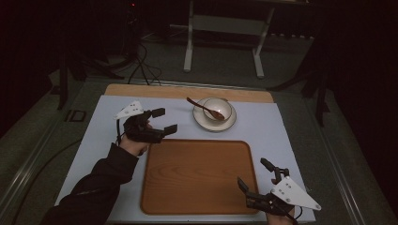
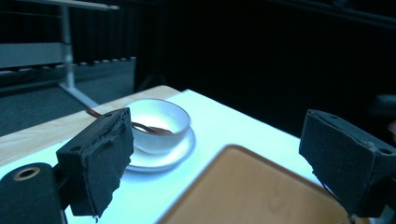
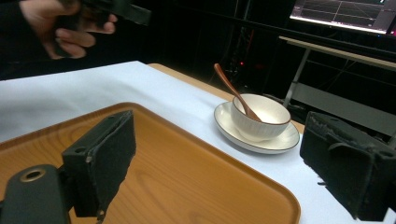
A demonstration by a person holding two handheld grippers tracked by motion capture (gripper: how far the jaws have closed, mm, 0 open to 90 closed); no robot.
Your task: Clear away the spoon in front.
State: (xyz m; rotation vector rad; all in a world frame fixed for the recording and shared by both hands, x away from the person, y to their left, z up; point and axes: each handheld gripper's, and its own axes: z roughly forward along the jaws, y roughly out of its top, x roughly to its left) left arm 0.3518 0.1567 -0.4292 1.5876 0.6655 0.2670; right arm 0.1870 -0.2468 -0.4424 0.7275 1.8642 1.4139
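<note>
We see a tray [image 1: 197, 176] lying on the bench [image 1: 281, 126], near its front edge and about midway across. Behind the tray, toward its right side, a saucer [image 1: 203, 123] sits on the bench with a bowl [image 1: 217, 108] on it. A spoon [image 1: 202, 108] rests in the bowl, its handle leaning out over the rim to the left. The left gripper [image 1: 163, 121] hangs just beyond the tray's back left corner, left of the saucer. The right gripper [image 1: 256, 174] sits at the tray's front right corner.
</note>
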